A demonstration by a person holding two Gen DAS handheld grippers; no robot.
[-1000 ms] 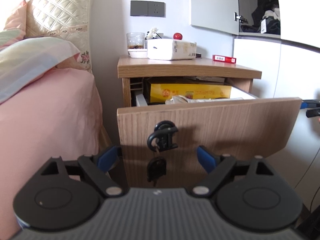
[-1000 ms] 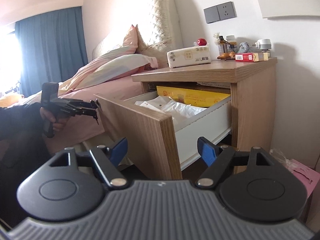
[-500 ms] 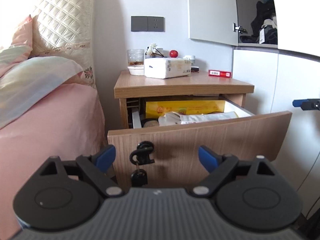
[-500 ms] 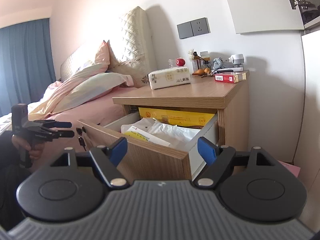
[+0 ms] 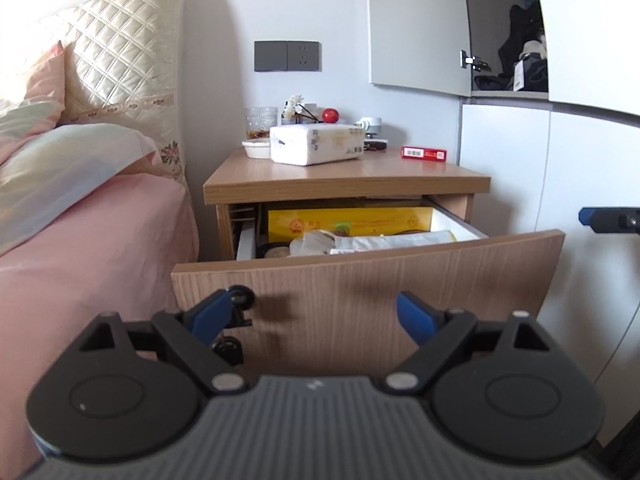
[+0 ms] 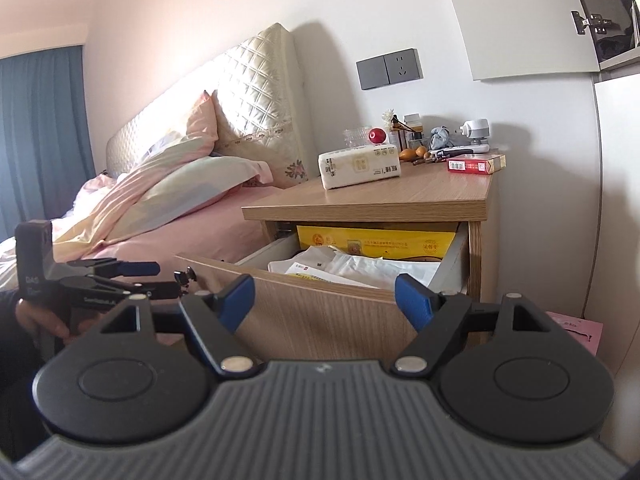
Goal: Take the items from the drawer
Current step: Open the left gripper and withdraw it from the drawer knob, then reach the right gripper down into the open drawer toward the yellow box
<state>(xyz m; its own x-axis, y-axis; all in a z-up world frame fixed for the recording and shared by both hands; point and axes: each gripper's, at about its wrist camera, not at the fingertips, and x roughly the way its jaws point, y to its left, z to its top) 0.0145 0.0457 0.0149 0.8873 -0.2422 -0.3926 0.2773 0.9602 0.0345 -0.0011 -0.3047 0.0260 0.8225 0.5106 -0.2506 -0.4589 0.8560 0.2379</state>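
Here, bedside nightstand (image 5: 344, 178), drawer (image 5: 360, 276) open.

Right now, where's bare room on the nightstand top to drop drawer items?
Free: the front strip of the nightstand top, ahead of the tissue pack and the red box. Crowded: the back edge by the wall, with bottles, glass and red ball.

drawer front (image 5: 400, 280): light wood grain
box in drawer (image 5: 352, 220): yellow
bedsheet (image 5: 80, 248): plain pink
headboard (image 5: 128, 56): cream, diamond-quilted
cigarette pack (image 5: 424, 153): red
curtain (image 6: 36, 136): blue
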